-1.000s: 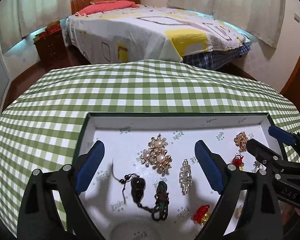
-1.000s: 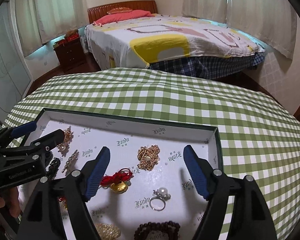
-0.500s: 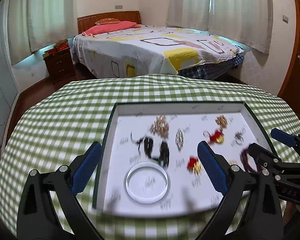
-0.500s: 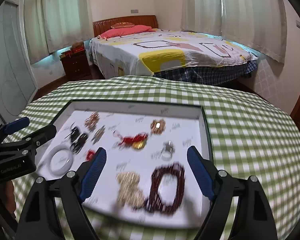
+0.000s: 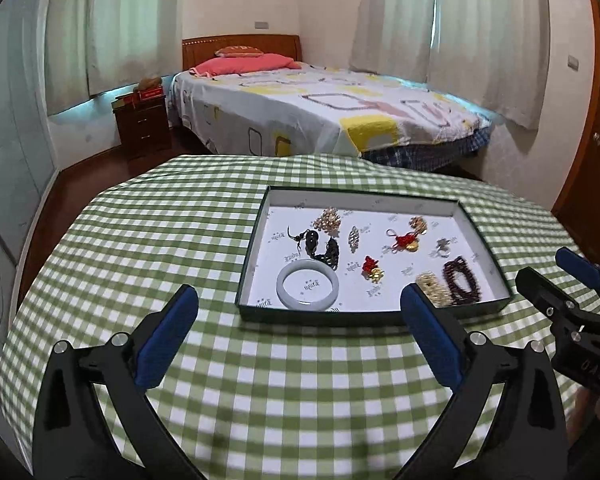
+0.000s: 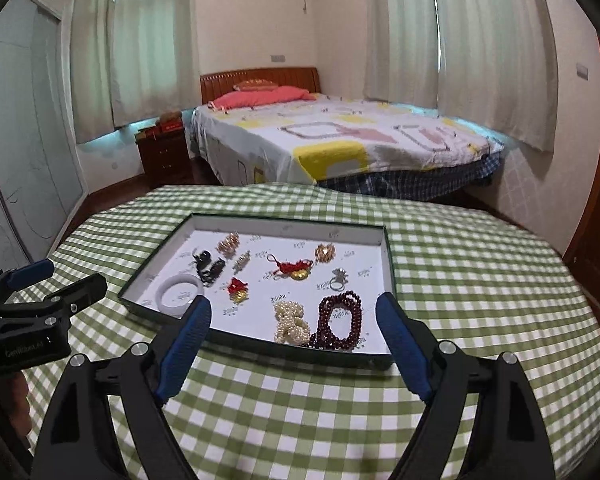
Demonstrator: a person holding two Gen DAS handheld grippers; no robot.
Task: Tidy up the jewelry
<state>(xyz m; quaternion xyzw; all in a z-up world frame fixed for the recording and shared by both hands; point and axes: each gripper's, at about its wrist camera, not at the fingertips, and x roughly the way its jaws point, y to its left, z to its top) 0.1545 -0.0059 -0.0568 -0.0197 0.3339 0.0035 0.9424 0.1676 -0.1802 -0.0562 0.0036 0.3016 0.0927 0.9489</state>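
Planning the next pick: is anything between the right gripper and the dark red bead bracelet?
Nothing visible blocks it. The right gripper is open and empty, and only the tray's low near wall lies before the bracelet. Pearl beads sit right beside it.

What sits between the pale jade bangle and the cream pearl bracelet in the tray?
A small red-and-gold charm, seen in the right wrist view, lying apart from both.
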